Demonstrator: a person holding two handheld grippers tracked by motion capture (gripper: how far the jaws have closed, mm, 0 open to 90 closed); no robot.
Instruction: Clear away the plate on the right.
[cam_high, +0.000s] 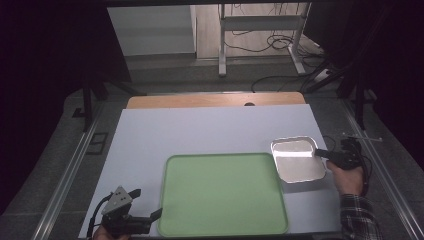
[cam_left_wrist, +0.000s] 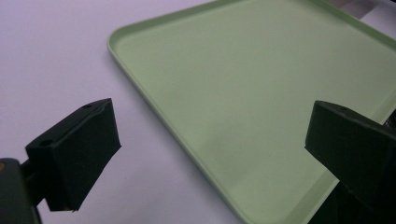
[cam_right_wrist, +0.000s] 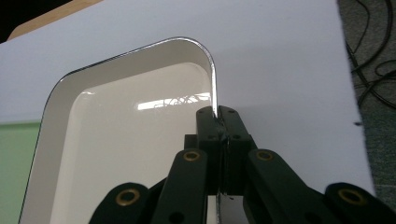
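Pinching shut on the rim of the white enamel pan (cam_right_wrist: 126, 140) with the right gripper (cam_right_wrist: 218, 116), jaws meeting on either side of the thin dark-edged wall just past its rounded corner. Gripping the pan's right-hand side, as seen from above (cam_high: 298, 159), with the right gripper (cam_high: 324, 153) reaching in from the hand (cam_high: 348, 177) and checked sleeve (cam_high: 359, 215) beside it. Sitting just off the right edge of the green tray (cam_high: 223, 194), the pan's left rim touching or nearly touching the tray, both resting on the pale table sheet (cam_high: 200, 130). Judging the pan as stiff, light and empty, with a glossy, slippery glaze reflecting the ceiling lights; probably liable to chip if knocked and to swing or slide in the jaws when lifted by one edge alone. Taking hold on a straight run of rim, gripped deep, looks the safer choice. Hanging wide open with the left gripper (cam_left_wrist: 210, 149), holding nothing, one pad over bare table and the other over the near edge of the green tray (cam_left_wrist: 261, 93). Hovering by the tray's near left corner in the high view (cam_high: 148, 205), clear of the pan.
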